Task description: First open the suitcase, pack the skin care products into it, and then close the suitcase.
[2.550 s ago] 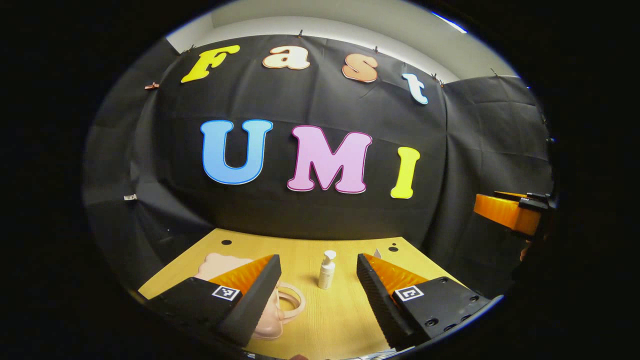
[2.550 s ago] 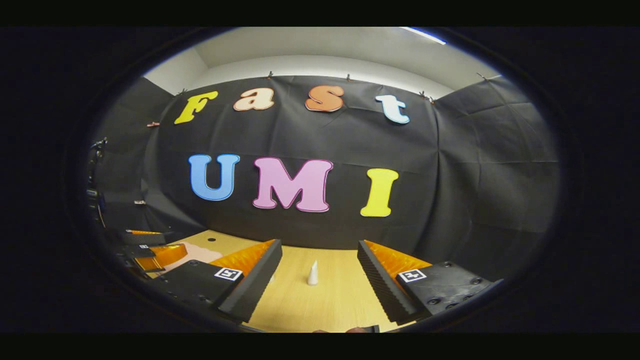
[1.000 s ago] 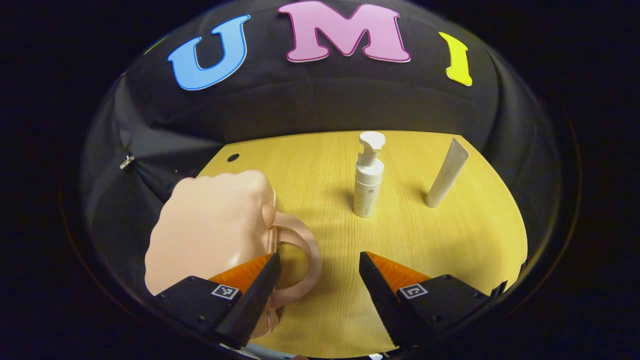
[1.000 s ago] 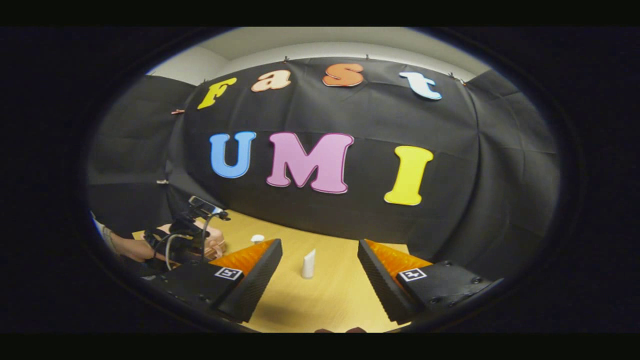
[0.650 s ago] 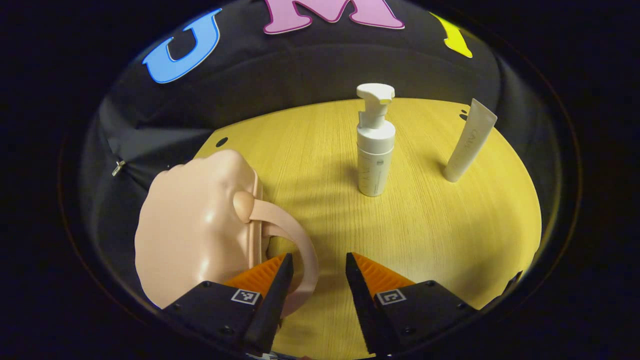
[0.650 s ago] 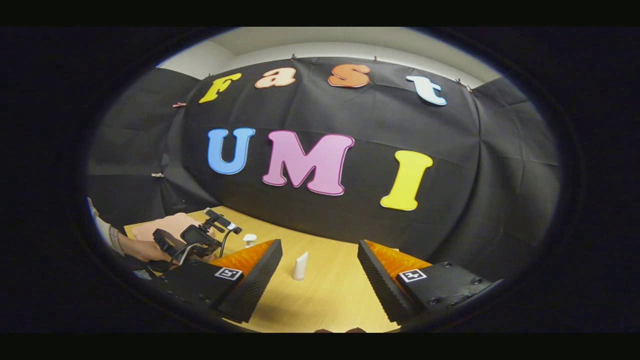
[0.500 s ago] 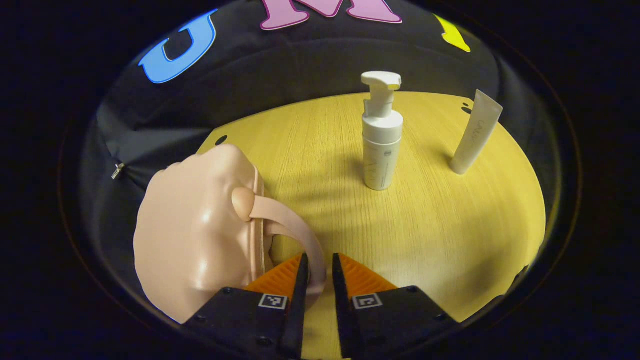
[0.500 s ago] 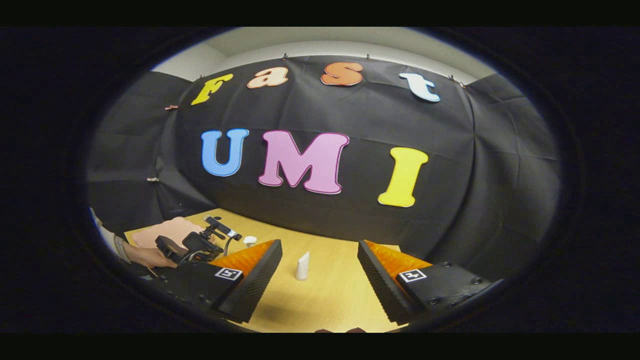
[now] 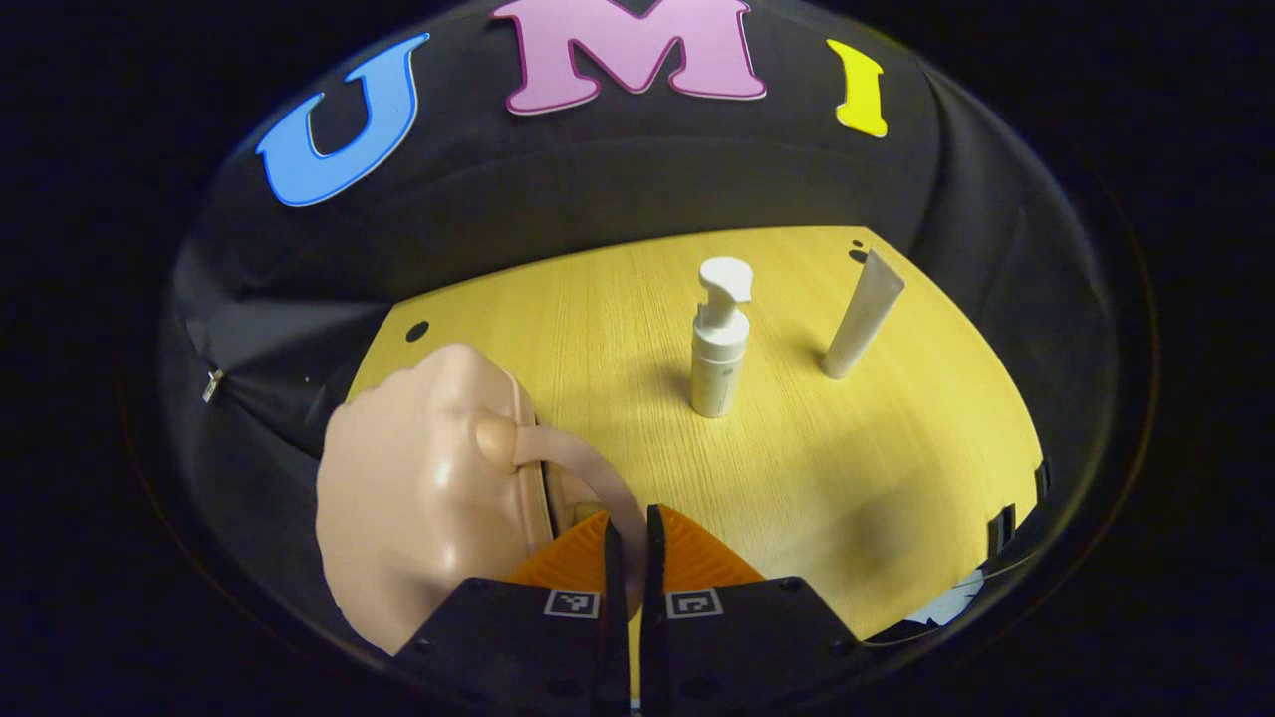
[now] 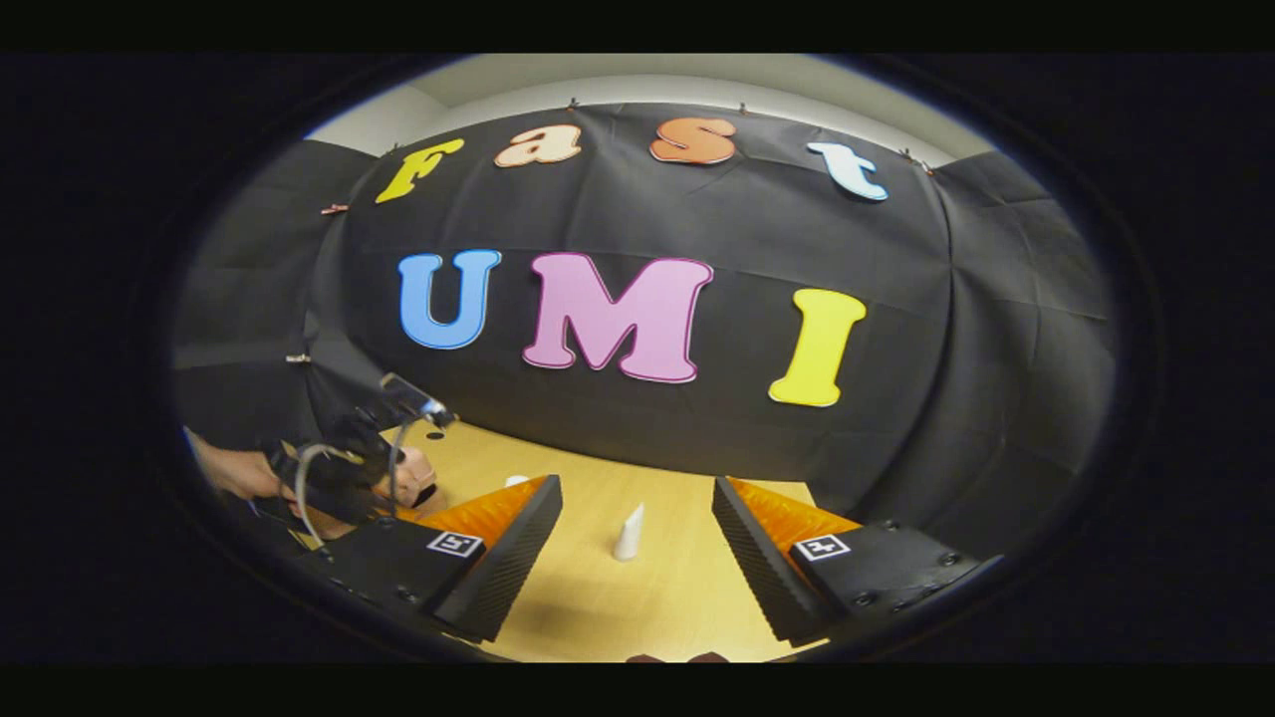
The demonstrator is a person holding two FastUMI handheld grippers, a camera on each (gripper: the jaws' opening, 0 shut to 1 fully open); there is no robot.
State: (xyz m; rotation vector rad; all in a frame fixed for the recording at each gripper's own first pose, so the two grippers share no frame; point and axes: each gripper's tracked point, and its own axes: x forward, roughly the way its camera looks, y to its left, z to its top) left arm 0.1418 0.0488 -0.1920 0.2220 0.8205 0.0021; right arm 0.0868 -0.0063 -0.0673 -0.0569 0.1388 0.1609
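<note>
The small pink suitcase lies at the table's left, with a narrow dark gap along its seam. Its loop handle runs between the tips of my left gripper, which is shut on it. A white pump bottle stands upright mid-table, and a white tube stands on its cap to its right. My right gripper hovers open over the table with the tube standing farther off between its fingers. The left gripper, held by a hand, shows at the left of the right gripper view, by the suitcase.
The light wooden table has small round holes near its far corners. Its right edge is notched. Black cloth walls close in behind and to both sides.
My left gripper has dropped to the suitcase and shut on its handle, then drawn back a little. The right gripper stays open and has barely shifted.
</note>
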